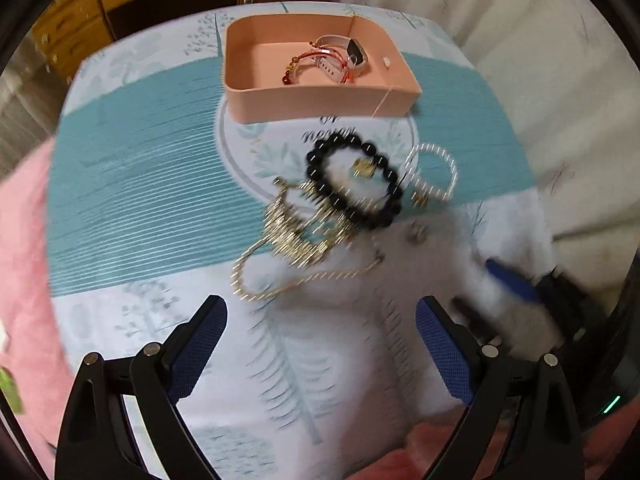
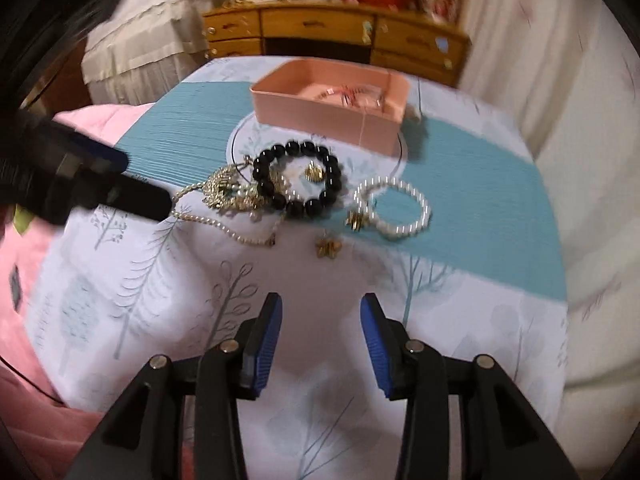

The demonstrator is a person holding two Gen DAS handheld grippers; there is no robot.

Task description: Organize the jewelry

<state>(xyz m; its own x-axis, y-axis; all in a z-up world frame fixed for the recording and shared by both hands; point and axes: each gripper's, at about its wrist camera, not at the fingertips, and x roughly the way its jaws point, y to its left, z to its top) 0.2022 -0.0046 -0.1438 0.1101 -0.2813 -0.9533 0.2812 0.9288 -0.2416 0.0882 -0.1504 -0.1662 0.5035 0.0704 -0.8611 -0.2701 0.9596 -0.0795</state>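
A pink tray point(image 1: 320, 102) point(image 2: 320, 120) sits at the table's far side and holds a red cord bracelet point(image 1: 320, 60) and a white watch point(image 1: 352, 54). In front of it lie a black bead bracelet point(image 1: 352, 216) point(image 2: 296, 208), a white pearl bracelet point(image 1: 434, 148) point(image 2: 400, 232), a gold pearl necklace point(image 1: 292, 240) point(image 2: 228, 196) and small gold earrings point(image 2: 326, 249). My left gripper point(image 1: 320, 316) is open and empty, short of the necklace. My right gripper point(image 2: 320, 312) is open and empty, short of the earrings. The right gripper also shows blurred in the left wrist view point(image 1: 508, 280).
The table has a white and teal cloth point(image 1: 140, 184) point(image 2: 480, 200). A pink blanket point(image 2: 24, 260) lies to the left. A wooden dresser point(image 2: 340, 32) stands behind the table. A white sheet point(image 1: 540, 80) hangs at right.
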